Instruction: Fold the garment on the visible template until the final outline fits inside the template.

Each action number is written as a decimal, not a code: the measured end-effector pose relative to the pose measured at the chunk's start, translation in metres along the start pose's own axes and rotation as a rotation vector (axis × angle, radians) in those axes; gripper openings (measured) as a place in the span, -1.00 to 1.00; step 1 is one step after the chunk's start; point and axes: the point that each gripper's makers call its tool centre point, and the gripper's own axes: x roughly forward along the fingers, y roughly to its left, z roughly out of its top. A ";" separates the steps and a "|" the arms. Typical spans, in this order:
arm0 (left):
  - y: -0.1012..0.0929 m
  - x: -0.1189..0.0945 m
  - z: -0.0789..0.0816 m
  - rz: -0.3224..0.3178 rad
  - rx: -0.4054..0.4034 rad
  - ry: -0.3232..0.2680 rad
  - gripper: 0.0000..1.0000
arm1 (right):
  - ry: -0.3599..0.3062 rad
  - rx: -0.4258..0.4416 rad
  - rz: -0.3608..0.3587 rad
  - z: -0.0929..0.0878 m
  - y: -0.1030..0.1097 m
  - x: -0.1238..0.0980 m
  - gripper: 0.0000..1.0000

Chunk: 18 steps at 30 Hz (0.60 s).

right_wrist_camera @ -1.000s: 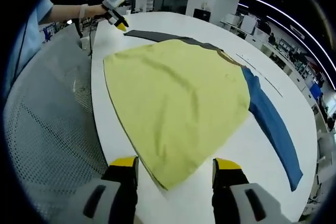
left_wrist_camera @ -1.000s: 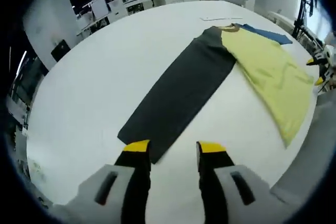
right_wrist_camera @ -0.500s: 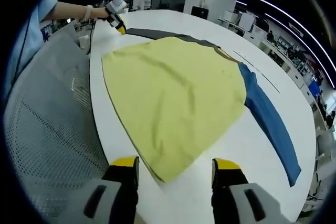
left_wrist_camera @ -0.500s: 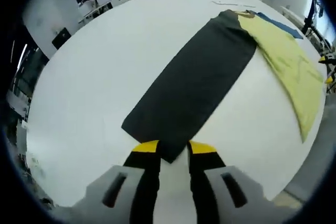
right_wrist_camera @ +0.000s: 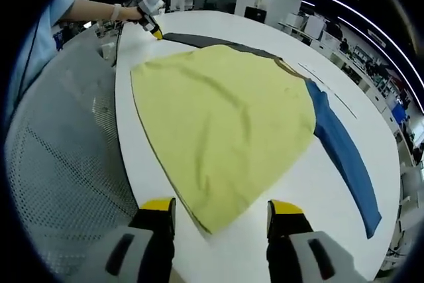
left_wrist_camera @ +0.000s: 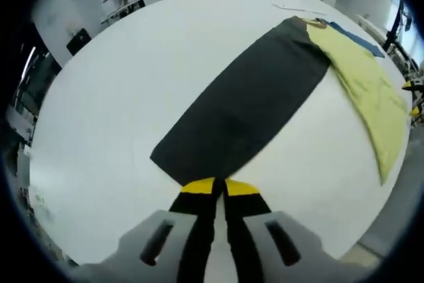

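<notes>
A long-sleeved garment lies flat on the white table (left_wrist_camera: 126, 77): yellow body (left_wrist_camera: 368, 87), dark grey sleeve (left_wrist_camera: 245, 104), blue sleeve (left_wrist_camera: 354, 31). My left gripper (left_wrist_camera: 219, 187) is shut on the cuff end of the dark grey sleeve, which stretches away from the jaws. In the right gripper view the yellow body (right_wrist_camera: 225, 124) spreads ahead, with the blue sleeve (right_wrist_camera: 344, 157) to the right and the dark sleeve (right_wrist_camera: 205, 42) behind it. My right gripper (right_wrist_camera: 222, 207) is open, its jaws either side of the yellow hem's near corner. The left gripper (right_wrist_camera: 154, 28) shows far off at the dark cuff.
A grey mesh surface (right_wrist_camera: 59, 164) runs along the table edge on the left of the right gripper view. A person's arm in a light blue sleeve (right_wrist_camera: 56, 11) holds the left gripper. A thin line (right_wrist_camera: 331, 94) marks the table beyond the blue sleeve. Benches stand in the background.
My left gripper moved up to the dark sleeve's cuff and closed its jaws on it. The right gripper stayed open at the yellow hem with little shift.
</notes>
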 end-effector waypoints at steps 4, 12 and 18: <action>0.010 0.003 0.003 0.012 -0.014 0.006 -0.99 | 0.006 0.002 -0.002 -0.002 -0.002 -0.001 0.08; 0.027 0.010 0.014 0.034 -0.011 0.033 -0.99 | 0.016 0.011 -0.002 -0.005 -0.003 -0.002 0.08; 0.039 0.016 0.020 0.045 -0.004 0.055 -0.99 | 0.023 0.013 -0.003 -0.006 -0.003 -0.002 0.08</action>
